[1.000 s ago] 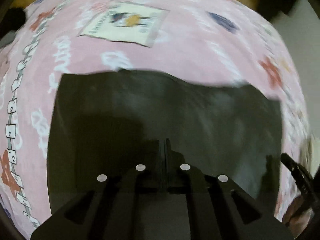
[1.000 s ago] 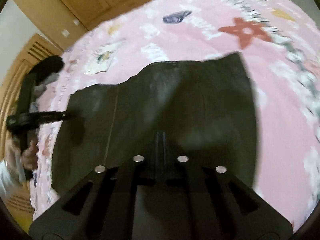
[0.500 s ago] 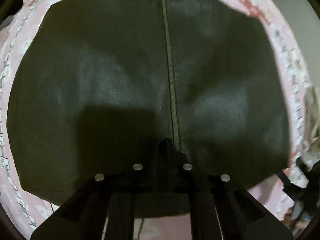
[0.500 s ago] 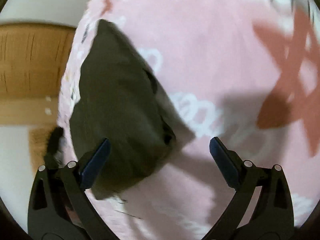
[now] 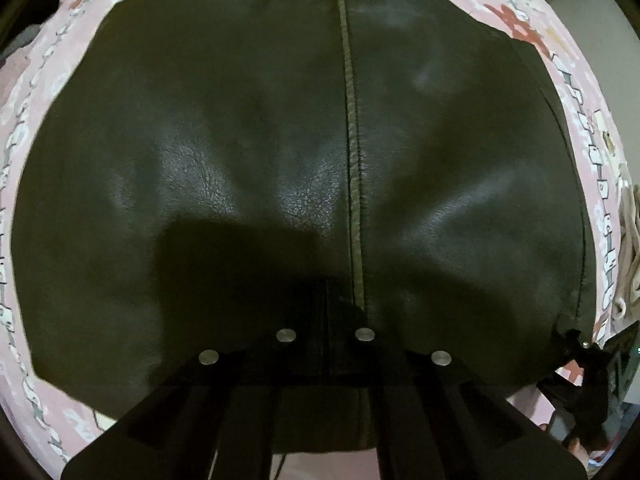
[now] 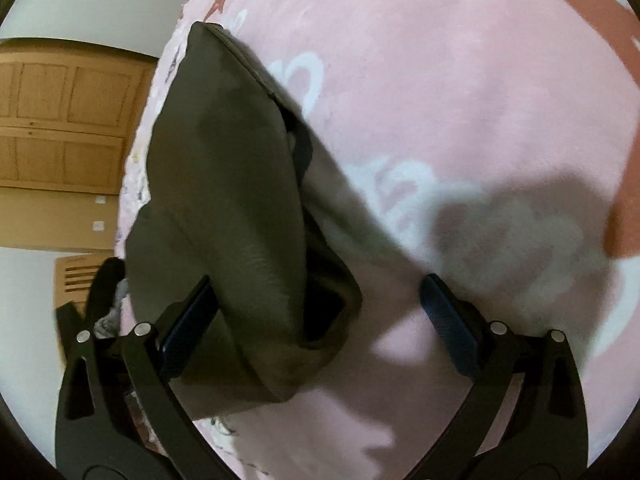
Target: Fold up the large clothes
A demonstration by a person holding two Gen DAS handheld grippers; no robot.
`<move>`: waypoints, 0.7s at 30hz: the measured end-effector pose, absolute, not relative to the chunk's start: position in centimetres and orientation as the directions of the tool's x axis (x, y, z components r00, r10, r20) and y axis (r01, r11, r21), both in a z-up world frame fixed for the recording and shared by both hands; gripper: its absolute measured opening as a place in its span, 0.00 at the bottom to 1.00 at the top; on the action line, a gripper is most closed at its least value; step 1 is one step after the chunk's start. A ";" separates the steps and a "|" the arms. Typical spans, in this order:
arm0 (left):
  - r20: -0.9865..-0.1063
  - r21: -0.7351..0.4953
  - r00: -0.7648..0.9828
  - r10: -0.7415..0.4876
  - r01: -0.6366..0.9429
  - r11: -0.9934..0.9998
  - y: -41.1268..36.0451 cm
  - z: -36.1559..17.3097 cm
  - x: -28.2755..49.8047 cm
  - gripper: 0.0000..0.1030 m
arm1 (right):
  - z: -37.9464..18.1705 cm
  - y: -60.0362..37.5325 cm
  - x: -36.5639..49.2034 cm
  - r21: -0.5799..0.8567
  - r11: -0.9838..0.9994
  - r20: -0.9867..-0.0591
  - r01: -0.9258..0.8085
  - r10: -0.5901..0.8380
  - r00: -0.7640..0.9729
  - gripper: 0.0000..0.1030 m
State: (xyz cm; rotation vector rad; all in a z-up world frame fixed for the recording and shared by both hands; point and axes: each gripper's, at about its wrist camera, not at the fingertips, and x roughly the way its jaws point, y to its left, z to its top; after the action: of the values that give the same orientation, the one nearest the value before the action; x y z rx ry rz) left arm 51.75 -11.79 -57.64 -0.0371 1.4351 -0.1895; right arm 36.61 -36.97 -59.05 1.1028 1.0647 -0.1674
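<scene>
Garment: dark leather-like piece (image 5: 248,152) lies folded flat on the pink blanket (image 6: 460,92), filling the left view; a seam (image 5: 352,128) runs from 12 to 6 o'clock
Handling: likely heavy, thick, stiff and smooth; folds may spring open
Left claw (image 5: 326,304): jaws closed at 6 o'clock over the near edge; whether cloth is pinched between them cannot be told
Right claw (image 6: 316,304): jaws wide apart, holding nothing; a folded corner lies between them
Hold: best at hem edges or corners
Around: wooden cupboard (image 6: 60,116) at 9 o'clock, pale cloth (image 5: 628,248) at 3 o'clock; nothing blocks the blanket
</scene>
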 end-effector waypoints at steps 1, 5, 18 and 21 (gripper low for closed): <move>-0.977 -0.163 0.123 -0.175 0.104 0.981 -11.8 -57.0 51.6 0.01 | -58.9 -36.9 36.7 0.634 0.495 -0.772 0.594 0.365 0.520 0.95; -0.969 -0.195 0.129 -0.213 0.138 0.971 -12.0 -53.4 50.7 0.01 | -57.8 -37.2 36.3 0.687 0.373 -0.725 0.624 0.418 0.548 0.95; -0.962 -0.275 -0.001 -0.275 0.036 0.961 -7.2 -60.6 56.1 0.01 | -61.9 -38.1 36.2 0.791 -0.014 -0.509 0.612 0.540 0.670 0.95; -0.958 -0.286 -0.006 -0.286 0.031 0.958 -7.0 -60.5 56.1 0.01 | -60.6 -38.8 37.1 0.834 0.034 -0.482 0.551 0.533 0.696 0.95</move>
State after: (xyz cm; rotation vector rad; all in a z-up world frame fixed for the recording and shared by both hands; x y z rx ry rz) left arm 56.11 -6.96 -60.55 -0.2027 1.5605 -0.2525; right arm 37.06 -38.80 -60.56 1.6079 0.9025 -0.0179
